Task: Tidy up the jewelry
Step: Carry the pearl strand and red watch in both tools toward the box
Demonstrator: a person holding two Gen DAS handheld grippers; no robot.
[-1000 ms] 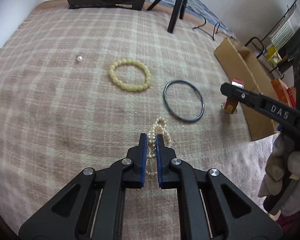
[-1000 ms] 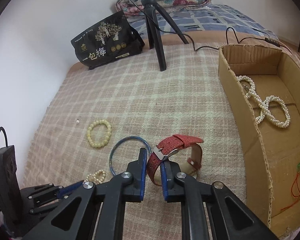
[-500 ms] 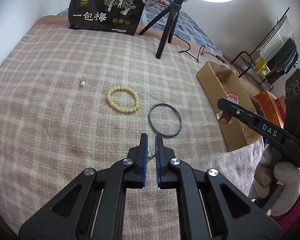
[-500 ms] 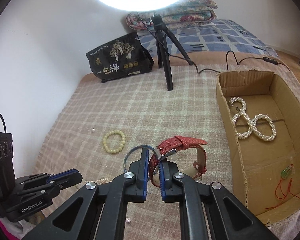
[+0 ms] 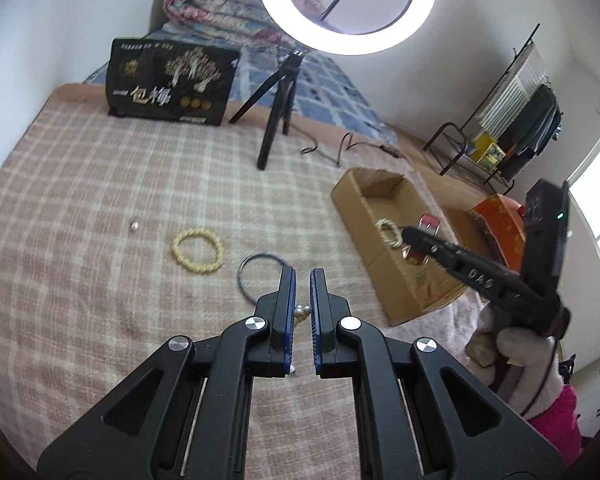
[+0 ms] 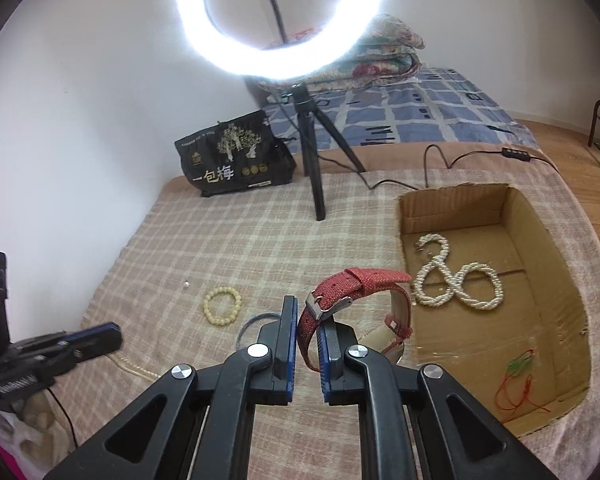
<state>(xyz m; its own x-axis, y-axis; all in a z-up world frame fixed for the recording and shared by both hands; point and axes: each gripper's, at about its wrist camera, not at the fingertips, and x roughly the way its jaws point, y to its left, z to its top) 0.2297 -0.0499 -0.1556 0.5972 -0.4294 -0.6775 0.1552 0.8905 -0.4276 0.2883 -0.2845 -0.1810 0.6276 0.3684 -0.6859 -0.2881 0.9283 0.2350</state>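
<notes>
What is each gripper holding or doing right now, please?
Left gripper: shut on the pearl strand.
Right gripper: shut on the red watch strap.

Ahead of me, item by item. One plaid blanket (image 6: 228,248), pink and cream, spread over the bed. One black snack bag (image 6: 236,160) with gold tree print and white Chinese characters, upright by the wall. One lit ring light (image 6: 278,20) on a black tripod (image 6: 312,168), standing on the blanket just beside the bag; its cable (image 6: 440,160) trails right. One folded floral quilt (image 6: 384,52) on a blue checked sheet (image 6: 420,108) behind. One metal rack (image 5: 512,132) far right.
</notes>
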